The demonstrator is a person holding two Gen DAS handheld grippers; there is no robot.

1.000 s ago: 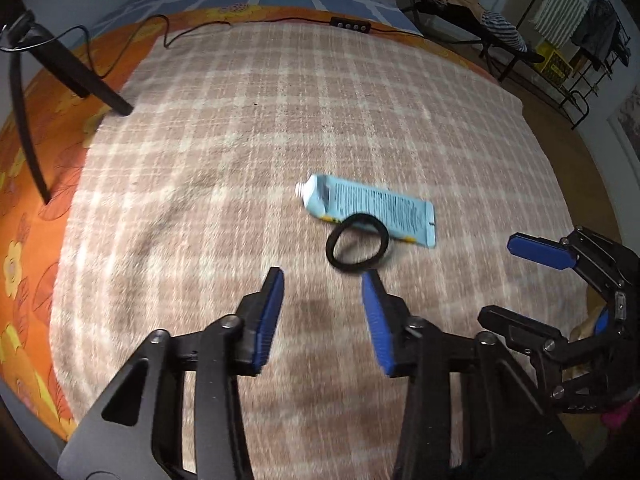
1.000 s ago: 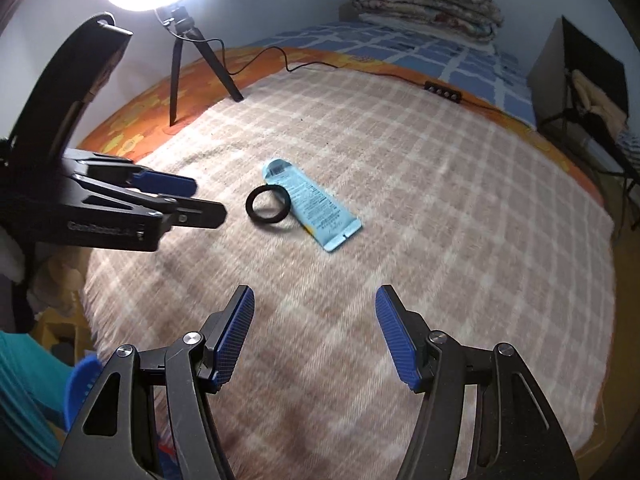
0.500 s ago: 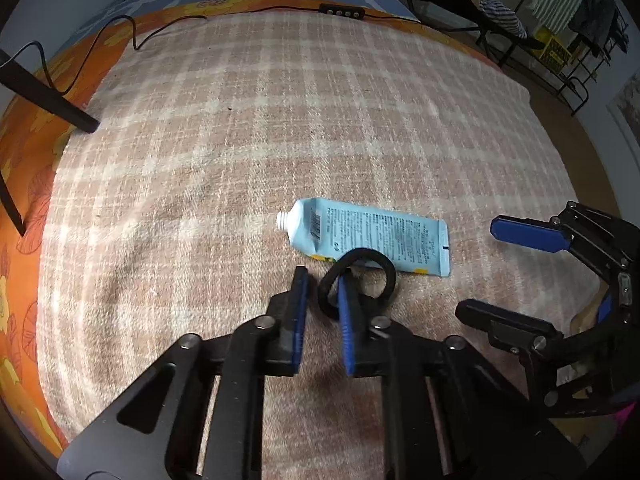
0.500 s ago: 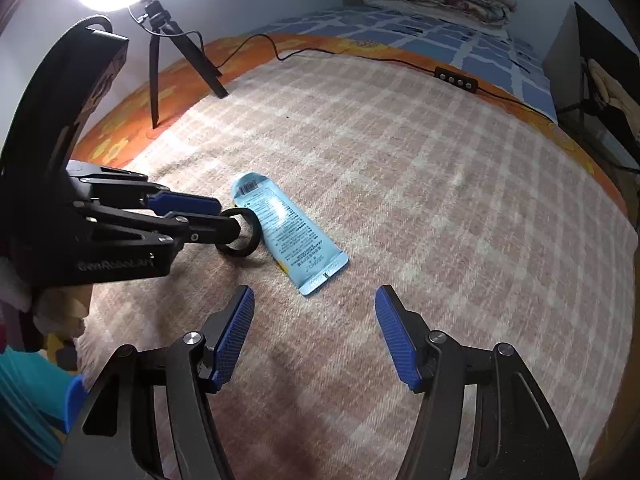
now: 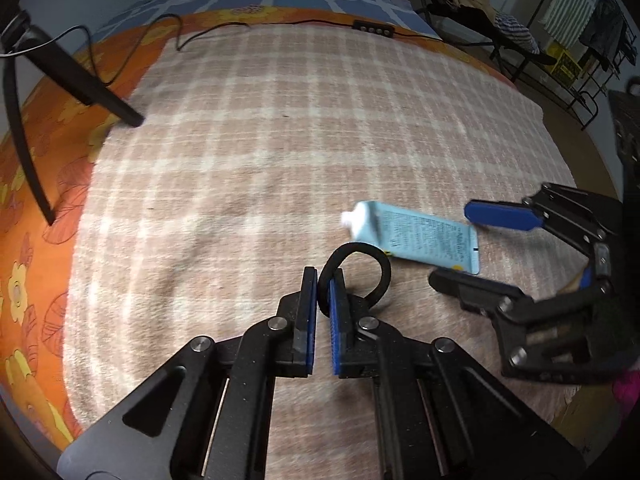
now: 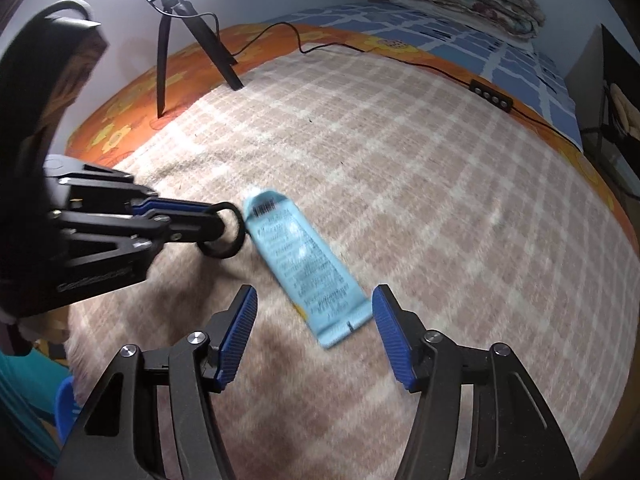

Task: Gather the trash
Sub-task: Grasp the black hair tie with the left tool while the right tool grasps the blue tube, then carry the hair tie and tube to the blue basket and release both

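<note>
Left tongs: the two blue pads are pressed close together and pinch one side of a black ring. In the right wrist view these tongs reach in from the left side.

Black ring: a thin, round black band. One side sits between the pads of the left tongs. The rest of the loop sticks out past the tips, toward the blue tube. In the right wrist view the ring hangs at the tongs' tips, just beside the top end of the tube. I cannot tell if it touches the blanket.

Blue tube: a flat, light blue tube with small dark print and a bar code. It lies flat on the blanket. Its white cap points left in the left wrist view. Its flat end lies between the pads of the right tongs, but they do not touch it.

Right tongs: spread wide apart and holding nothing. They hover low over the near end of the tube.

Blanket: pink and cream checks, spread over the bed.

Orange sheet: has yellow flowers and lies under the blanket on the left.

Tripod: black legs stand at the far left, under a bright ring light.
</note>
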